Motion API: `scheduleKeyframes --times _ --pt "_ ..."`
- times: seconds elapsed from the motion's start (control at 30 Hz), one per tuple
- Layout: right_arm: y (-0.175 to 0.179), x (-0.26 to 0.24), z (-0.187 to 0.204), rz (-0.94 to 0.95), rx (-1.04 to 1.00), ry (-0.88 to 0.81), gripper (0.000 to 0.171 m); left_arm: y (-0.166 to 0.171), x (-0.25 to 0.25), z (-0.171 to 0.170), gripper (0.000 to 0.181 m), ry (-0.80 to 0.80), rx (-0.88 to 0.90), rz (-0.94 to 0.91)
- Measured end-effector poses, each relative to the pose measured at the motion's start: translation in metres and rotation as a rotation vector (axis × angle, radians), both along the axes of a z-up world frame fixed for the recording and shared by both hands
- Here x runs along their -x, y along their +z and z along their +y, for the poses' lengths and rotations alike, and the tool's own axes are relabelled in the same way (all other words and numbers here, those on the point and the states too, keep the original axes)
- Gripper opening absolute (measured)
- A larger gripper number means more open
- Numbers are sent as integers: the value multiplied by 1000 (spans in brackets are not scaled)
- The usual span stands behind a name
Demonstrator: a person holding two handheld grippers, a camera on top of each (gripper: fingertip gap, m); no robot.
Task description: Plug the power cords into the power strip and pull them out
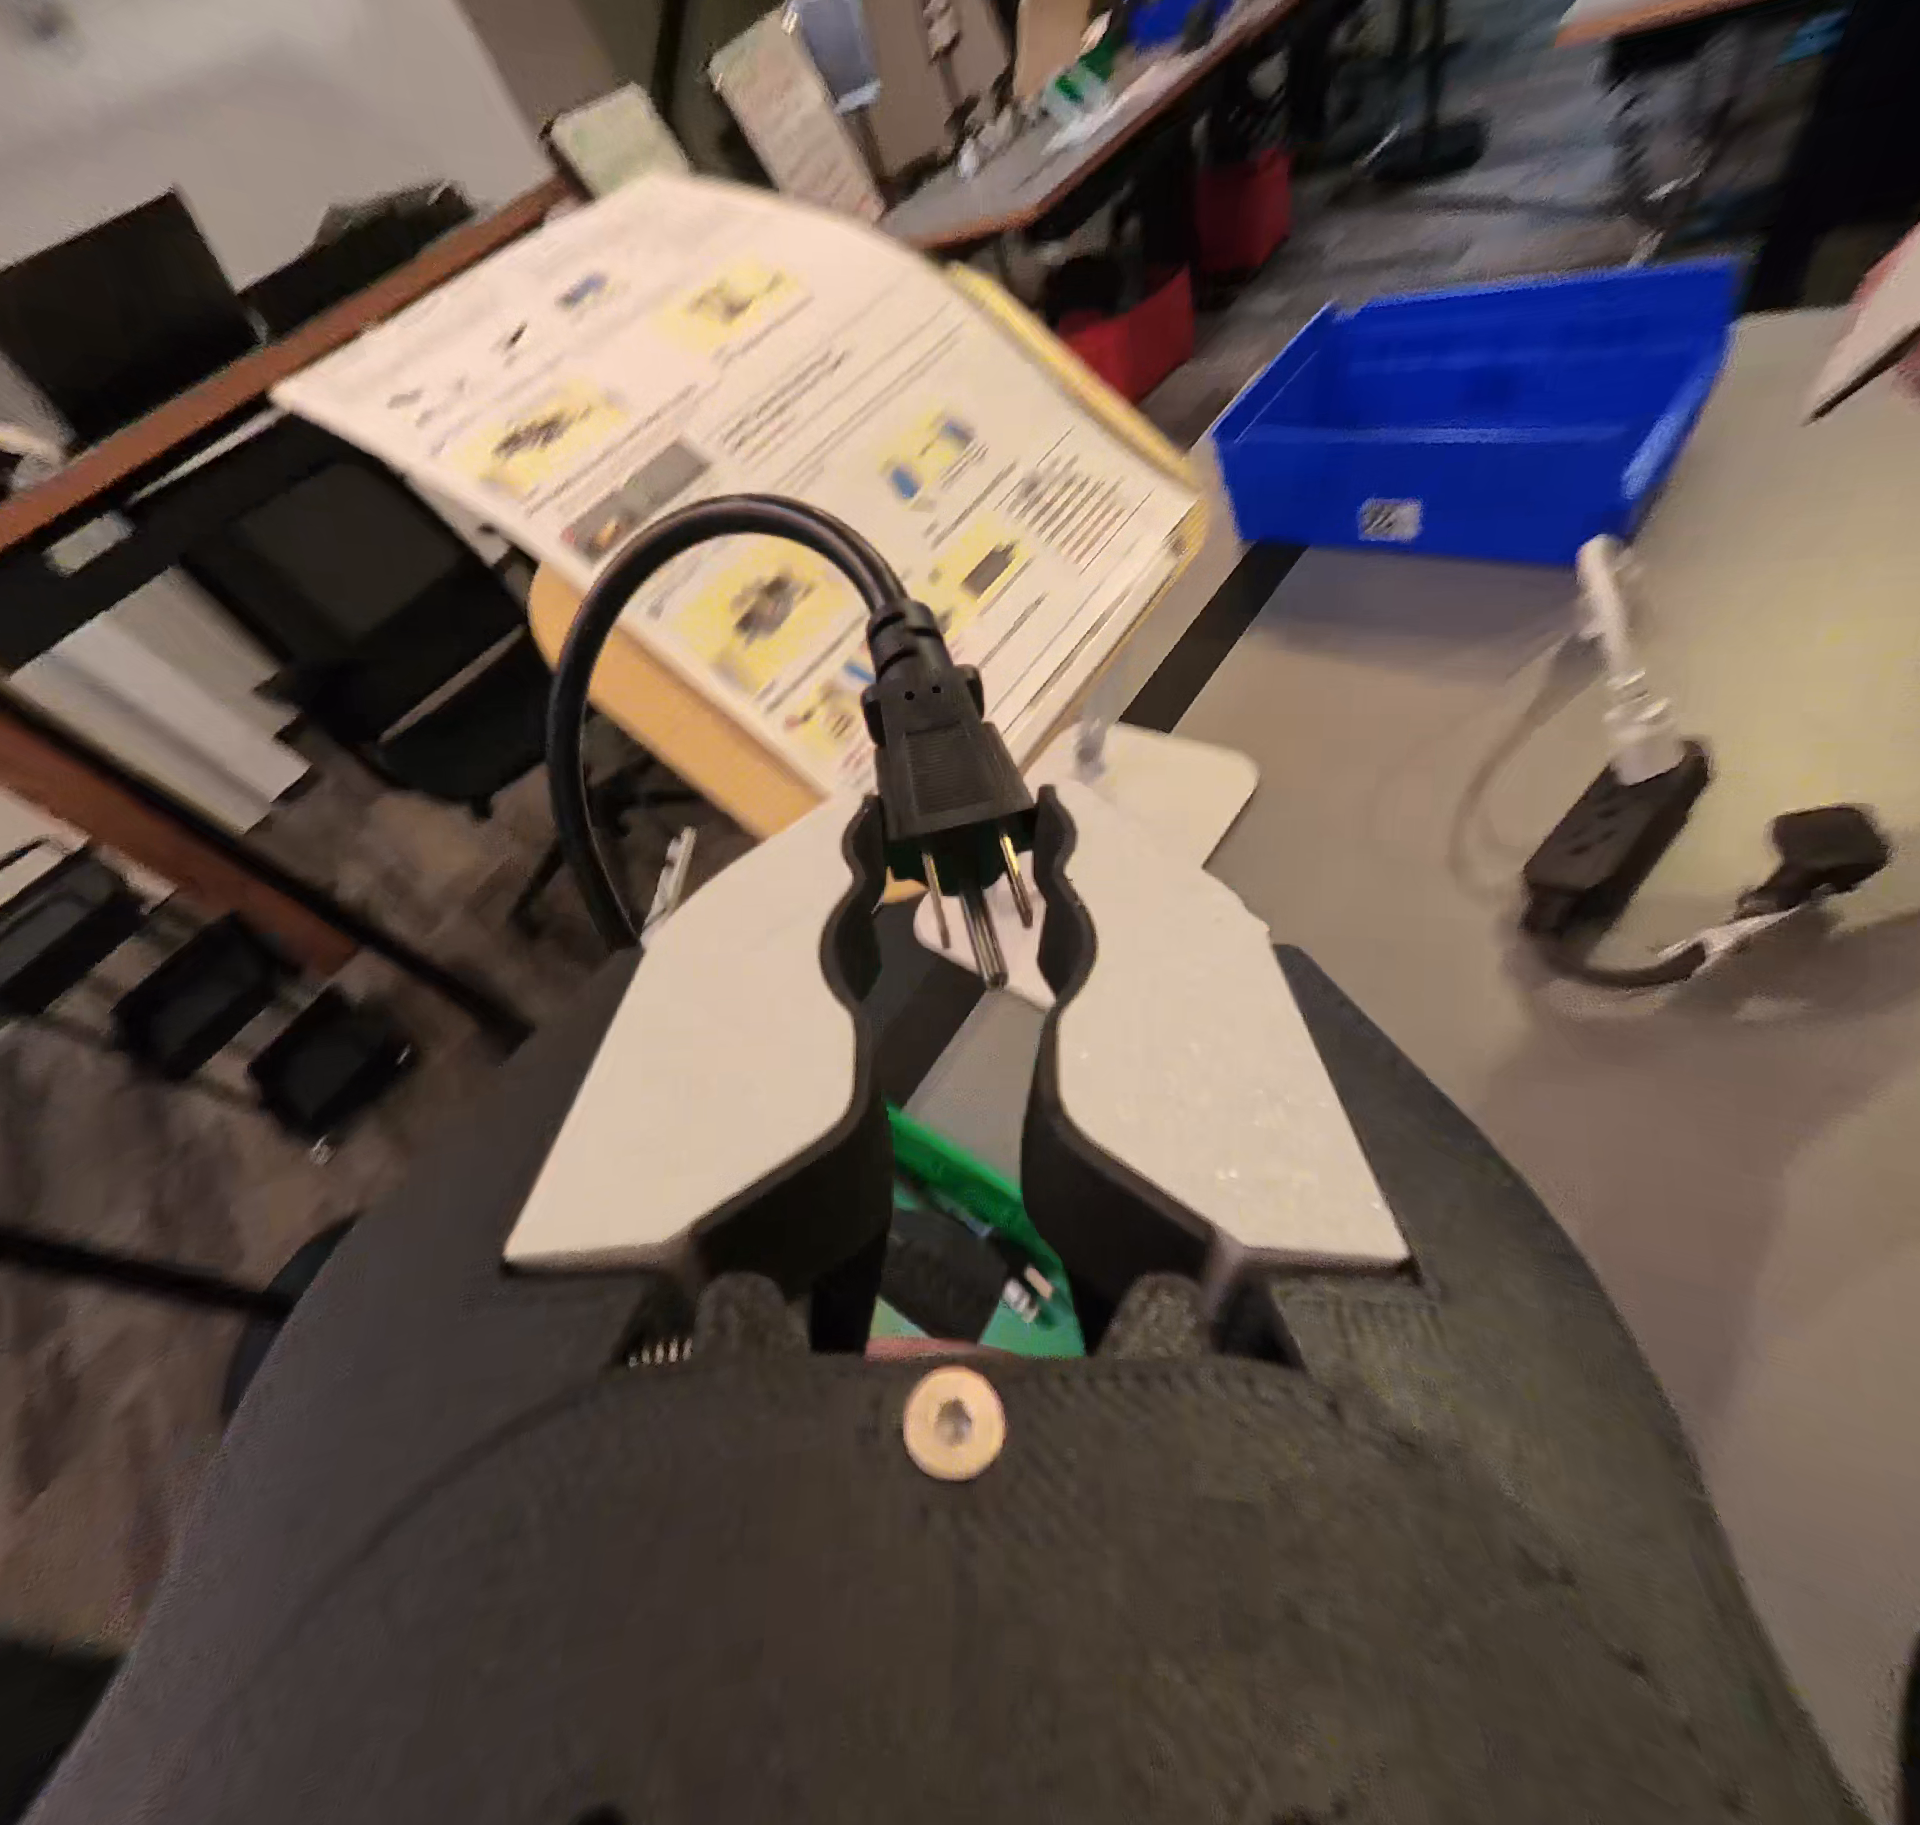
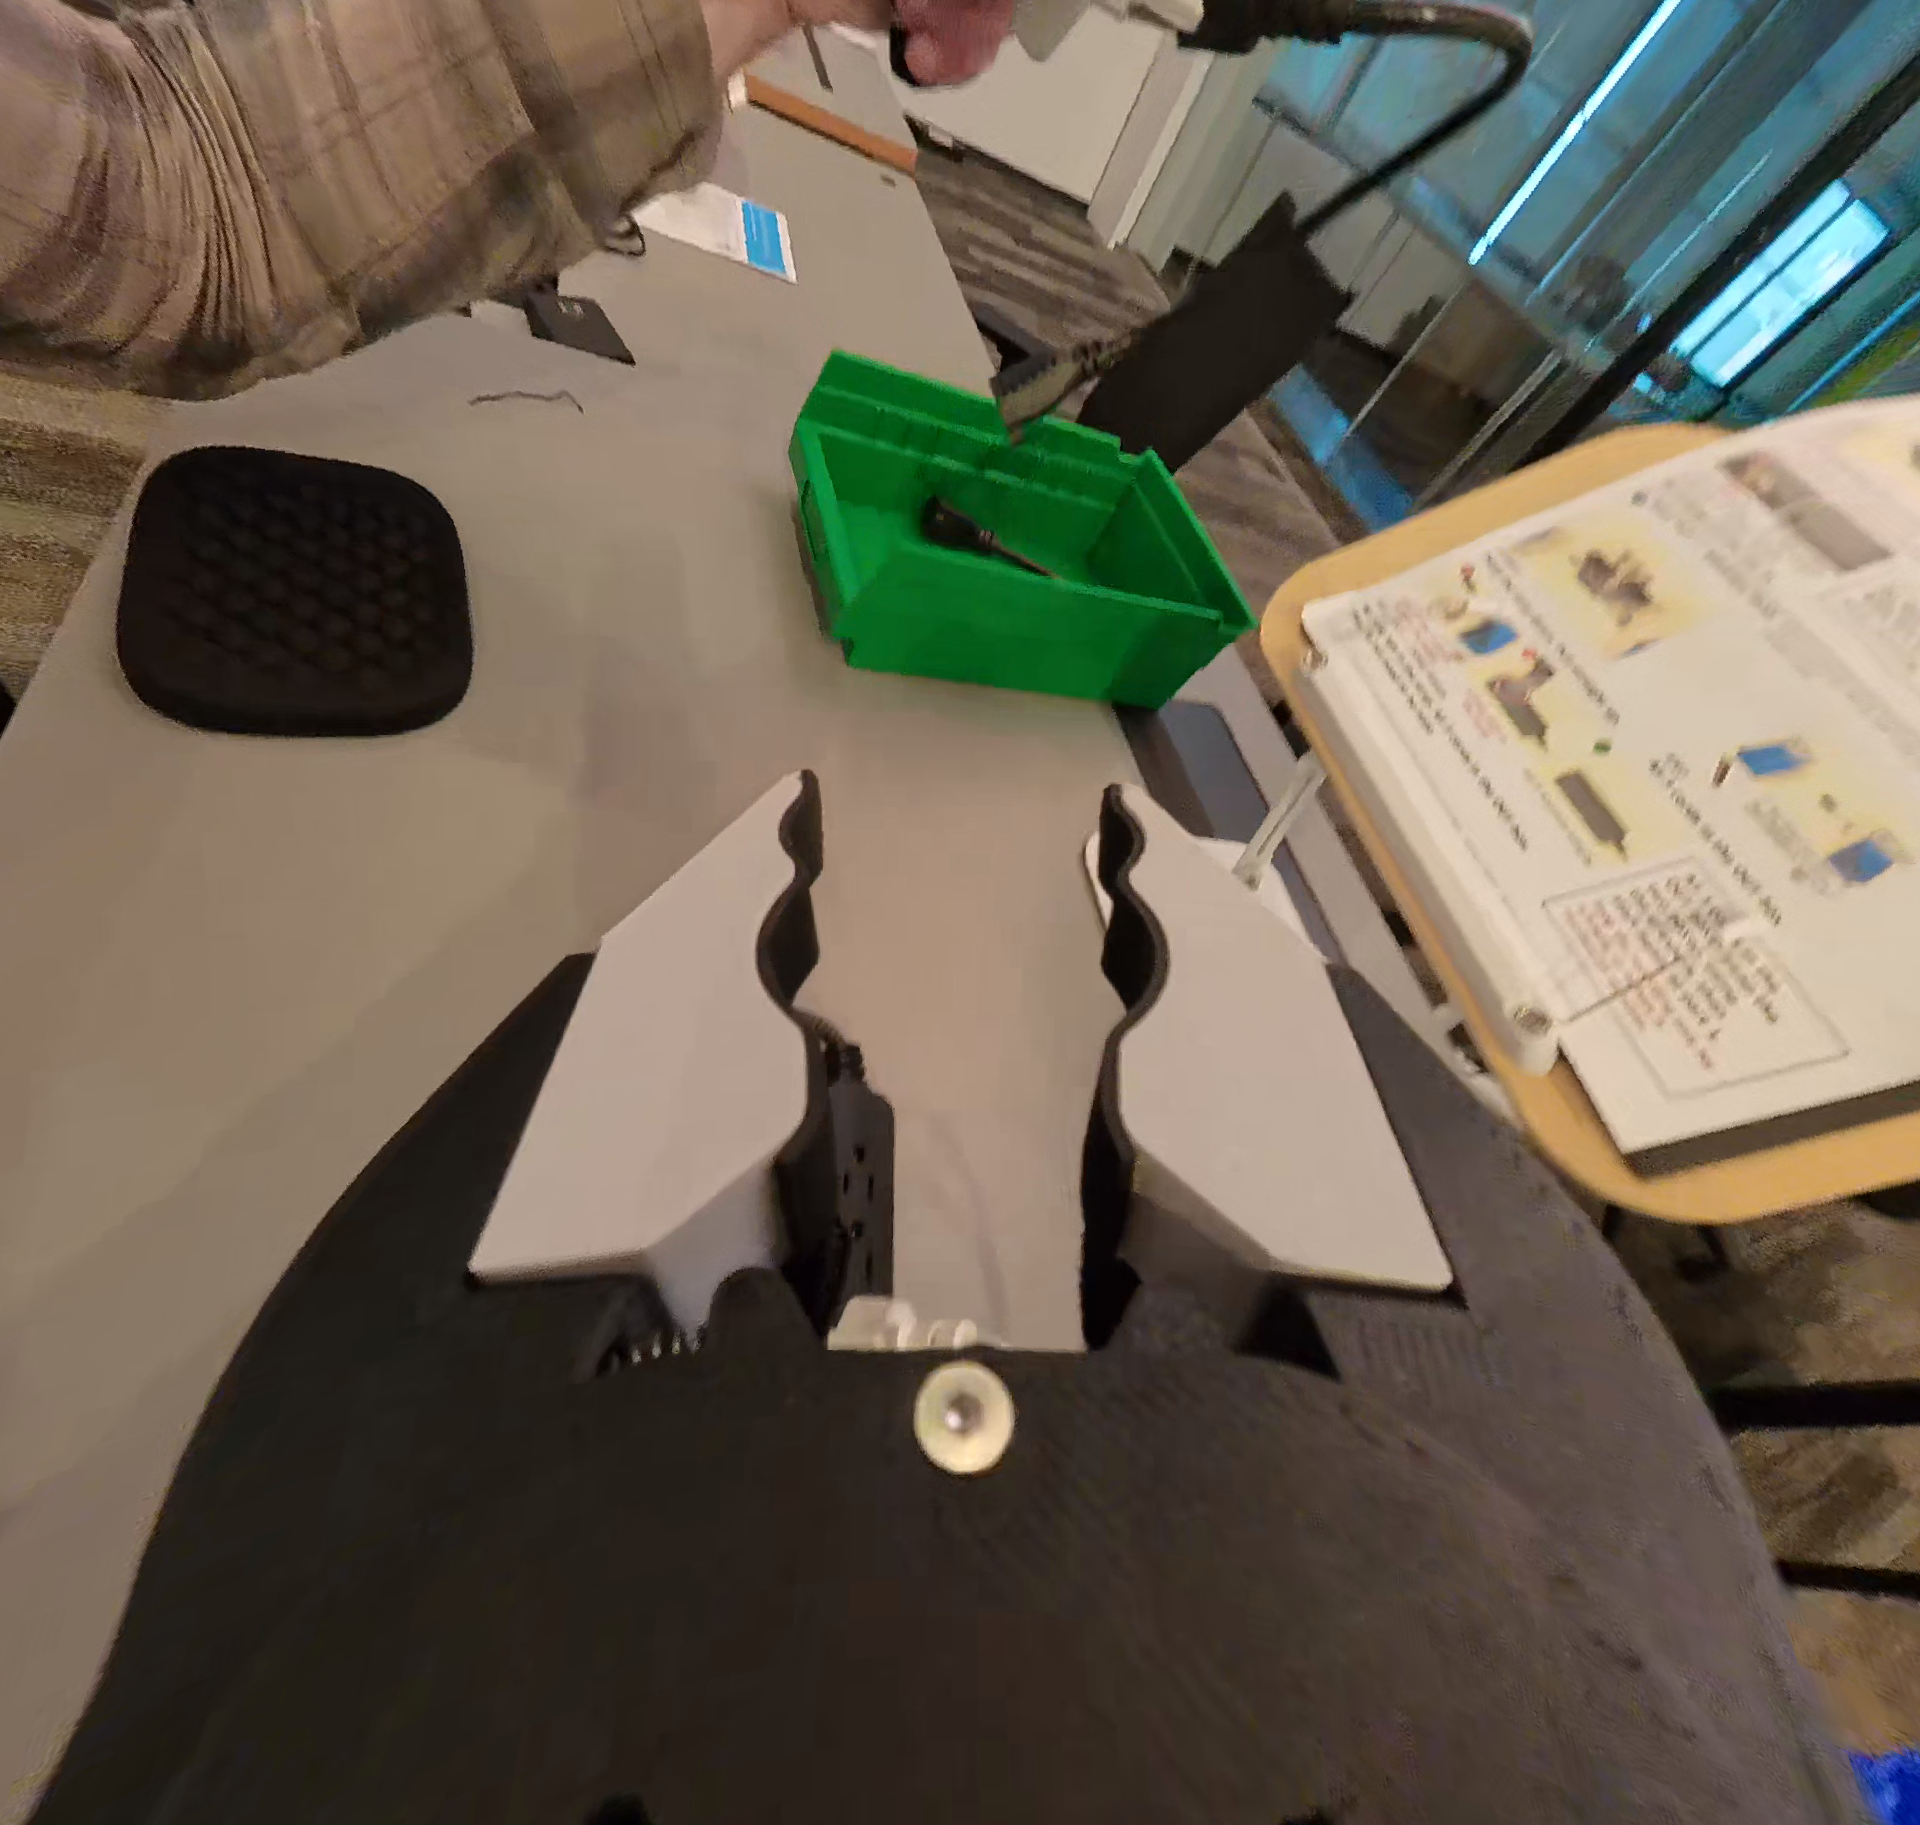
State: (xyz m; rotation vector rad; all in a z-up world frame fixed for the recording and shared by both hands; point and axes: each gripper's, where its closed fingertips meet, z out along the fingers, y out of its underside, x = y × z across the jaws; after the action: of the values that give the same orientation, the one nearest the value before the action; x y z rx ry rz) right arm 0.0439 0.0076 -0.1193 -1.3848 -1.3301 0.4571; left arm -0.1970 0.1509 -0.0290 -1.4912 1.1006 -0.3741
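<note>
Left wrist view shows my left gripper [image 1: 956,866] clamping a plug [image 1: 945,767], prongs toward me, while my right gripper [image 2: 956,840] gapes wide; next I turn it toward the strip [image 1: 1616,835] at right.

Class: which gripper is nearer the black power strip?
Right. The open right gripper hovers over the power strip; the left gripper, clamping a plug, is raised farther away.

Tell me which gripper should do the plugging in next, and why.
Left, probably. The left gripper is already shut on the black plug, prongs exposed. The right gripper is open and empty, with the power strip right below it, so it could steady that.
</note>
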Motion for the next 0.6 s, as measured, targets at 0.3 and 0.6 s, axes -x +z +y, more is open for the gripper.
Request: scheduleKeyframes --times 0.3,0.6 --pt "43 28 -14 93 -137 35 61 -6 -98 -49 27 -229 -79 12" --pt "54 21 -10 59 -244 17 57 -55 -183 -86 26 -443 -125 139"
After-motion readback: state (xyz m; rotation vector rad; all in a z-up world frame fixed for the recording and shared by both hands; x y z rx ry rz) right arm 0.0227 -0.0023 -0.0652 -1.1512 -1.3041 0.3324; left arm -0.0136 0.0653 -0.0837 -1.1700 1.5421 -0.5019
